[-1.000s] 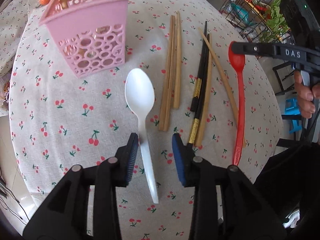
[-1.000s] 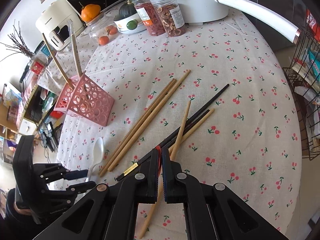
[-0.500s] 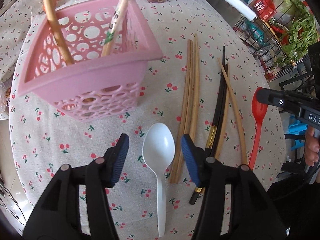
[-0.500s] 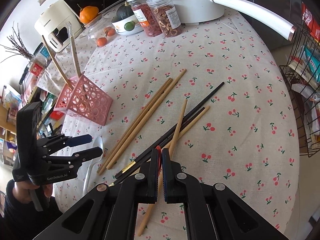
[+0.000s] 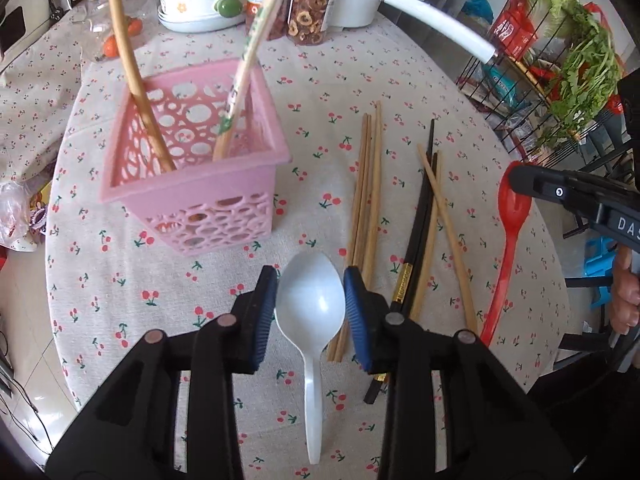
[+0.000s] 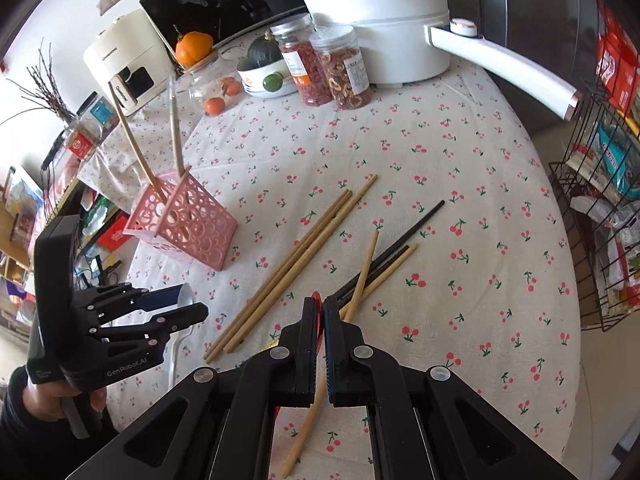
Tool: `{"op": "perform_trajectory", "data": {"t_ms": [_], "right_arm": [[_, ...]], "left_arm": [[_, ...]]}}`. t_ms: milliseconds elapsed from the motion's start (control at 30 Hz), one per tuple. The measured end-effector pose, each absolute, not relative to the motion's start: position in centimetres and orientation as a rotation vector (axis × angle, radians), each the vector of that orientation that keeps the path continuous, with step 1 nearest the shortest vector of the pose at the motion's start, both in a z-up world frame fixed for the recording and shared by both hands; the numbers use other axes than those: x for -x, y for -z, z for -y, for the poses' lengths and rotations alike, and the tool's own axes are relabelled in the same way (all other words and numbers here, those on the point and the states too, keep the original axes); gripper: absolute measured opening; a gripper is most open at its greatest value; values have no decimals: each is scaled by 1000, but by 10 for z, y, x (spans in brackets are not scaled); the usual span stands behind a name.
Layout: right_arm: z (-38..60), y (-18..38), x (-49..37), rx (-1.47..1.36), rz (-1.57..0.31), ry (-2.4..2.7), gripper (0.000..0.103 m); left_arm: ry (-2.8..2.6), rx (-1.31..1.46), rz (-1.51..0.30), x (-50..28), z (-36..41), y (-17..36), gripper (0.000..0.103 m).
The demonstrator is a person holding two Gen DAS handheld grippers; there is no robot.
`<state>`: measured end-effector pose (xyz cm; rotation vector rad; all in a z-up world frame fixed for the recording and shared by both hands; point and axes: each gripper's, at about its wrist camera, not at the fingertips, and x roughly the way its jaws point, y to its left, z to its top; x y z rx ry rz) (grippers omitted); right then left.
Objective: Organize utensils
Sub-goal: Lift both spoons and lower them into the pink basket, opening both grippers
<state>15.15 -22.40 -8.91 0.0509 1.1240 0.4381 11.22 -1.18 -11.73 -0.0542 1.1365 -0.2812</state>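
Left wrist view gives us the broadest look, so we start with the round table [image 5: 168, 280] under its cherry-print cloth, then the white electric pot [image 6: 384, 20] with its long handle at the far edge, beside two clear jars [image 6: 340, 68] of dried fruit and a bowl [image 6: 264, 76] holding a dark squash. Next in size we see the pink basket [image 5: 200, 184], a perforated holder standing upright on the cloth with two chopsticks leaning in it. To the basket's right lie three light wooden chopsticks [image 5: 366, 216] side by side, and further right a crossed bundle of black and bamboo chopsticks [image 5: 428, 216]. Past that bundle we see the red spoon [image 5: 510, 240], its bowl toward the far side, held up by our right gripper [image 6: 321, 312]; in the right wrist view the fingers are pressed nearly together with a thin red edge showing between them, so we read it as clamped on that spoon. Nearest us is the white spoon [image 5: 310, 304], bowl facing up and pointing toward the basket, its handle running back beneath the tool. Our left gripper [image 5: 310, 312] has its blue pads on either side of the spoon's bowl, right at its edges, with the jaws parted to the bowl's width; whether the pads are actually pressing it or the spoon has left the cloth we cannot tell.
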Motion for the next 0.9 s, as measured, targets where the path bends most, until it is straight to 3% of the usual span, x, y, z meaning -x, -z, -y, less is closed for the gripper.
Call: {"op": "perform_trajectory", "data": {"t_ms": [467, 633, 900], "right_arm": [[162, -26, -101, 101, -664, -518, 3], [147, -51, -106, 65, -505, -497, 3], [127, -53, -130, -25, -359, -461, 3]], "left_arm": [[240, 154, -557, -83, -30, -13, 36], [170, 183, -383, -95, -43, -16, 36], [96, 154, -247, -107, -50, -3, 37]]}}
